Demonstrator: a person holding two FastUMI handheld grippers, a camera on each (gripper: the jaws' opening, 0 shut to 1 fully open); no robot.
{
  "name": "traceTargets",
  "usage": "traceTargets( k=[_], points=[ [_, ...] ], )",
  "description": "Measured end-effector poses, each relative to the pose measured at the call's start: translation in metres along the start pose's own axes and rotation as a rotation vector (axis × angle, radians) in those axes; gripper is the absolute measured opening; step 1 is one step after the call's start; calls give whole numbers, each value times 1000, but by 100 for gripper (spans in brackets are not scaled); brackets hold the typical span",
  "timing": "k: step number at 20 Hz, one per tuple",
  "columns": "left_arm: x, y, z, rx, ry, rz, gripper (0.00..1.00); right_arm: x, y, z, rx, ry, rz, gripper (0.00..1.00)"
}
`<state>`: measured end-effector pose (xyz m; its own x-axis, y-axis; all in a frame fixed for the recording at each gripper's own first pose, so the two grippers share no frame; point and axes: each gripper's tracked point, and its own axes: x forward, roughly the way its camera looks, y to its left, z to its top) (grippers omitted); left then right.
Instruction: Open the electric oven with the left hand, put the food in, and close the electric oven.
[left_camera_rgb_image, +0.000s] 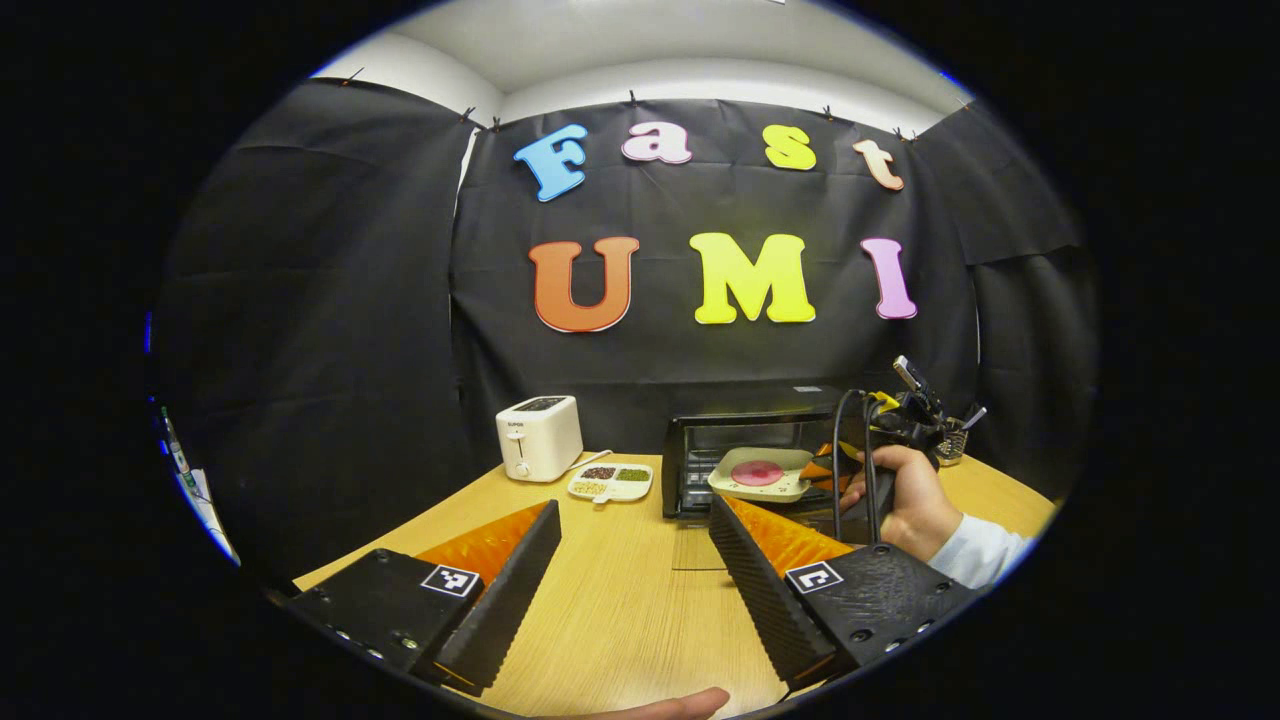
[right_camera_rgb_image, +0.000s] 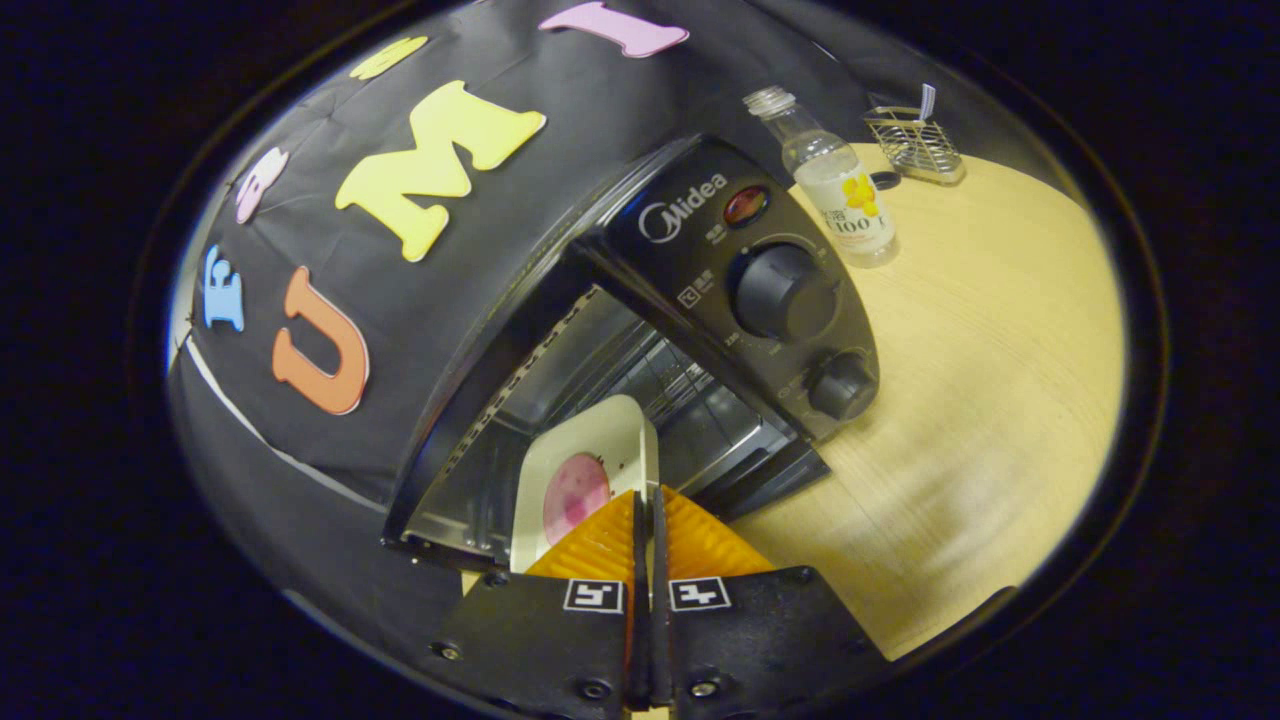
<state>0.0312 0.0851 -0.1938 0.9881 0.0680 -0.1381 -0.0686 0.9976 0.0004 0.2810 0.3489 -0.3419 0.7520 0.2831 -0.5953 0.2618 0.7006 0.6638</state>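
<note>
The black electric oven (left_camera_rgb_image: 700, 440) stands at the back of the wooden table (left_camera_rgb_image: 620, 600), its glass door (left_camera_rgb_image: 703, 545) folded down flat. A pale plate (left_camera_rgb_image: 790, 488) with a round pink piece of food (left_camera_rgb_image: 757, 472) hangs at the oven's mouth. The right gripper (left_camera_rgb_image: 835, 468), held by a hand (left_camera_rgb_image: 905, 500), grips the plate's edge. In the right gripper view my right gripper (right_camera_rgb_image: 645, 495) is shut on the rim of the plate (right_camera_rgb_image: 590, 440), which is tilted and partly inside the oven (right_camera_rgb_image: 700, 225); the food (right_camera_rgb_image: 575, 495) lies on it. My left gripper (left_camera_rgb_image: 635, 510) stands open over the table, short of the door.
A white toaster (left_camera_rgb_image: 540, 437) and a sectioned dish (left_camera_rgb_image: 610, 482) of grains sit left of the oven. Right of the oven stand a clear bottle (right_camera_rgb_image: 840, 195) and a small wire rack (right_camera_rgb_image: 915, 145). Two knobs (right_camera_rgb_image: 785, 290) face out on the oven's panel.
</note>
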Motion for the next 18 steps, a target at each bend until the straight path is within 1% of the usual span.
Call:
traceTargets(
  k=[1,3,4,6,7,8,9,10,11,16,18],
  points=[
    [1,3,-2,1,0,6,95,8,1,2,9,-31,-16,4],
    [5,7,-6,8,3,15,96,21,9,7,30,-90,-13,4],
    [7,7,-7,16,5,13,95,27,12,9,40,-112,-11,0],
    [7,6,-11,31,3,12,95,41,10,14,28,-140,-49,1],
    [7,6,-12,34,-1,7,95,48,6,15,21,-155,-72,5],
    [8,3,-14,34,1,-1,95,54,6,17,14,-170,-82,5],
    [9,3,-16,31,8,-6,95,60,7,17,-3,-175,-95,5],
    [10,2,-19,27,13,-9,95,60,9,17,-20,-188,-97,1],
    [11,3,-22,27,20,-10,95,68,7,18,-46,-200,-107,4],
    [10,10,-29,27,40,5,95,74,8,24,-187,-277,-155,6],
    [7,13,-31,33,47,16,95,72,9,22,-215,-296,-157,7]
  ],
)
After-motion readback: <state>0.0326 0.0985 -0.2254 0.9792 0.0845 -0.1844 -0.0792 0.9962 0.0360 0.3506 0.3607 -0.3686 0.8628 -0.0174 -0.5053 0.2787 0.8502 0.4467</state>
